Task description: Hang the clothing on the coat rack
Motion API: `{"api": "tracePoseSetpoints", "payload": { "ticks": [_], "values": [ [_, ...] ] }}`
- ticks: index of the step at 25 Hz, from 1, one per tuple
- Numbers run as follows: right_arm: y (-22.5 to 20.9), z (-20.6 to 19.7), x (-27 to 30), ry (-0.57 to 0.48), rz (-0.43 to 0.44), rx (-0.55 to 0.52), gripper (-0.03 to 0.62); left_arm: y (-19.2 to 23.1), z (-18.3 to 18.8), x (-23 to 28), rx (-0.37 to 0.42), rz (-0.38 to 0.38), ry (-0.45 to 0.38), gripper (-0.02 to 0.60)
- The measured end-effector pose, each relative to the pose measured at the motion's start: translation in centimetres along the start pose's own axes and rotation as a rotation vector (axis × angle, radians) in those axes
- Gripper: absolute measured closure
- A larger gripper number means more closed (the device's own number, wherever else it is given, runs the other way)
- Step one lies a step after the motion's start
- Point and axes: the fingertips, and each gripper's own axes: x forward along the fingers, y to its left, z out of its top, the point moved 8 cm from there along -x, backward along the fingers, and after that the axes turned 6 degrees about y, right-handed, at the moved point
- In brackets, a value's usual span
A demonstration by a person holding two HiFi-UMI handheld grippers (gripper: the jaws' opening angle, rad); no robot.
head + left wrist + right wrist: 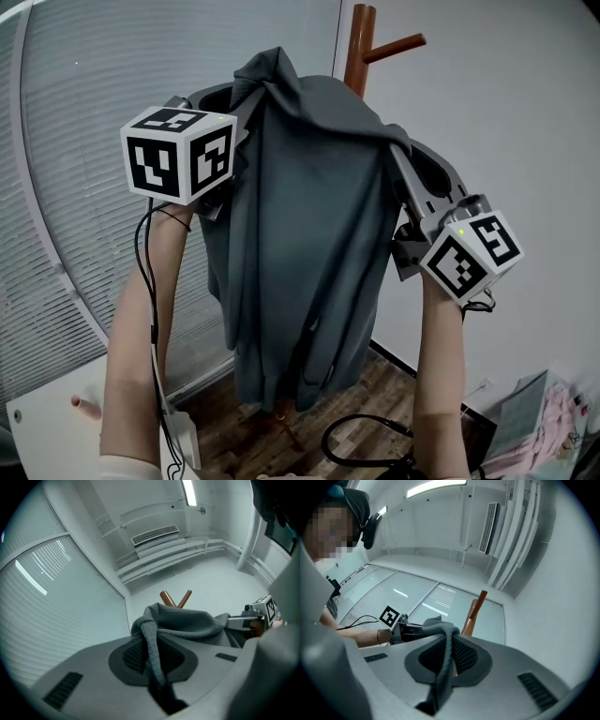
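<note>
Grey clothing (300,244) is held up at centre frame, before the wooden coat rack (360,52) at upper right.
Soft, limp fabric is judged light and prone to sag. Its top edge is clenched in the jaws of the left gripper (152,667) and right gripper (444,665). A hold near the collar is advised.

Shells of the left gripper (151,658) and right gripper (443,660) are recorded as light grey moulded plastic. Dark ribbed pads (133,654) are set in rounded recesses, and dark slotted vents (63,690) are cut into the flanks. A white cube (178,153) with black square markers is mounted on each gripper. A small green light (461,230) is noted on the right one. A black cable (153,330) is routed along the left forearm, and a thin dark band (377,636) is worn at that wrist.
</note>
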Motion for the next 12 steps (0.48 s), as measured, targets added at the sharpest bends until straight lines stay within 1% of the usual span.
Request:
{"api": "tracePoseSetpoints", "payload": {
  "ticks": [12],
  "values": [
    [0.4,-1.3,-0.1,0.046,0.015,0.026,0.569,0.0,-2.0,-0.1,0.007,-0.017,0.076,0.541]
  ]
}}
